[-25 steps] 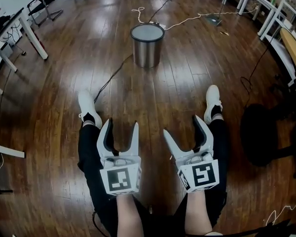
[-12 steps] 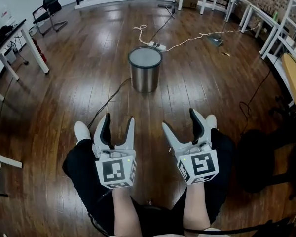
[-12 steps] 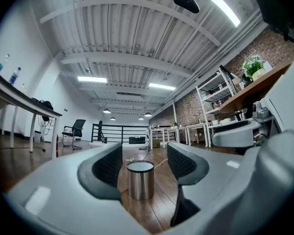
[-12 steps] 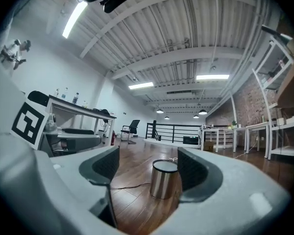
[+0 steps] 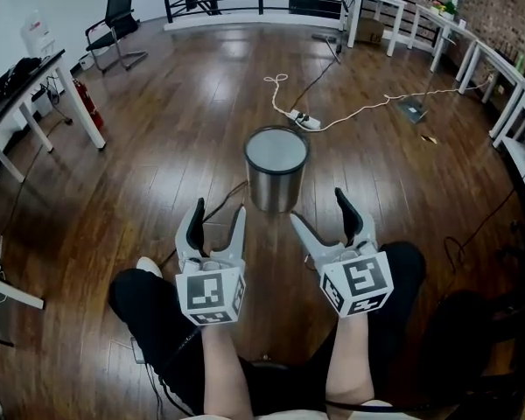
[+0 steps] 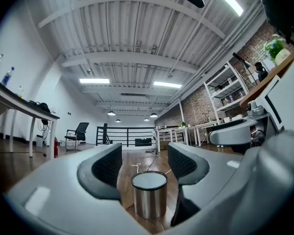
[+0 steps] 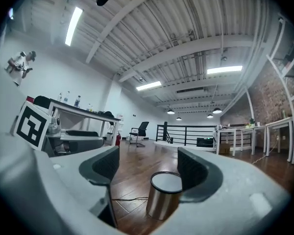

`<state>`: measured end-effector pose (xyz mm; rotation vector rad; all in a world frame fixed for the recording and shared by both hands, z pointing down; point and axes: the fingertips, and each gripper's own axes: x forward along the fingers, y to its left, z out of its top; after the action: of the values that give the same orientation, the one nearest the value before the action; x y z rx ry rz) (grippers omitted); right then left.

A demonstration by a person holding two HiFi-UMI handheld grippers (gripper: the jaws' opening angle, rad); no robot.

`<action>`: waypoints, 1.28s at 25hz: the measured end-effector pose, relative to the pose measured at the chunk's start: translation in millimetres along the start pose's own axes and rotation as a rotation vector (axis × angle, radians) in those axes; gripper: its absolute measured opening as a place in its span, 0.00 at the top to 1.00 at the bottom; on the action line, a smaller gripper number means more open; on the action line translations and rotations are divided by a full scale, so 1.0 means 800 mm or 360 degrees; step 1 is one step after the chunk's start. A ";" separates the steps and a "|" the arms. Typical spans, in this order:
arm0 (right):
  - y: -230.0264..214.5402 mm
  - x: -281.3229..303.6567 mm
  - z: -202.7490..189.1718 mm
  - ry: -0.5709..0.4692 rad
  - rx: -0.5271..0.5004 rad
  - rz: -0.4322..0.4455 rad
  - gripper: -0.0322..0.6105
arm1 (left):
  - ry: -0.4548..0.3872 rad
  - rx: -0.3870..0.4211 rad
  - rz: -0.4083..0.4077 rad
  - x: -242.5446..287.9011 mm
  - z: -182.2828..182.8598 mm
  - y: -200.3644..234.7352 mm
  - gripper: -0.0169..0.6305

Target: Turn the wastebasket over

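Closer than a second ago: left gripper (image 5: 217,208) and right gripper (image 5: 318,206), both wide open and empty, flank the standing wastebasket (image 5: 276,178)

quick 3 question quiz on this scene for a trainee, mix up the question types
1. True or false: the left gripper is shut on the wastebasket.
2. What lies on the floor beyond the wastebasket? A) power strip B) ball C) broom
3. Fill in: the right gripper's jaws stand ___.

Key: 1 false, its jaws are apart and short of the wastebasket. 2 A. 3 open.
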<state>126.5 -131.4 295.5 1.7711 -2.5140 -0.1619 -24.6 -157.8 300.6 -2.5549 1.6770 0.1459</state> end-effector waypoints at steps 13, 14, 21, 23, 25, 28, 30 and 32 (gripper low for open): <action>-0.110 0.219 -0.004 0.0022 -0.0078 0.0204 0.48 | -0.0037 0.0063 0.0076 0.224 -0.011 0.058 0.53; -0.114 0.235 -0.005 0.0027 -0.0078 0.0226 0.57 | -0.0039 0.0076 0.0091 0.236 -0.012 0.065 0.54; -0.124 0.317 -0.041 0.0131 -0.0043 0.0353 0.63 | 0.0044 0.0054 0.0212 0.298 -0.044 0.117 0.57; -0.121 0.338 -0.074 0.0253 -0.0056 0.0408 0.63 | 0.0106 0.0012 0.0220 0.315 -0.072 0.125 0.59; -0.113 0.357 -0.113 0.0412 -0.0071 0.0473 0.63 | 0.0198 -0.0001 0.0219 0.330 -0.103 0.132 0.63; -0.088 0.374 -0.184 0.0712 -0.0111 0.0612 0.63 | 0.0323 0.0010 0.0229 0.337 -0.147 0.140 0.68; -0.066 0.384 -0.231 0.0870 -0.0166 0.0694 0.63 | 0.0380 -0.0016 0.0261 0.337 -0.176 0.152 0.73; -0.044 0.394 -0.267 0.0977 -0.0200 0.0746 0.63 | 0.0443 -0.0066 0.0288 0.336 -0.205 0.165 0.73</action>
<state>76.9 -450.8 500.3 0.9433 -2.2945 0.2116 -33.9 -474.5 427.6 -2.5465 2.0209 -0.1746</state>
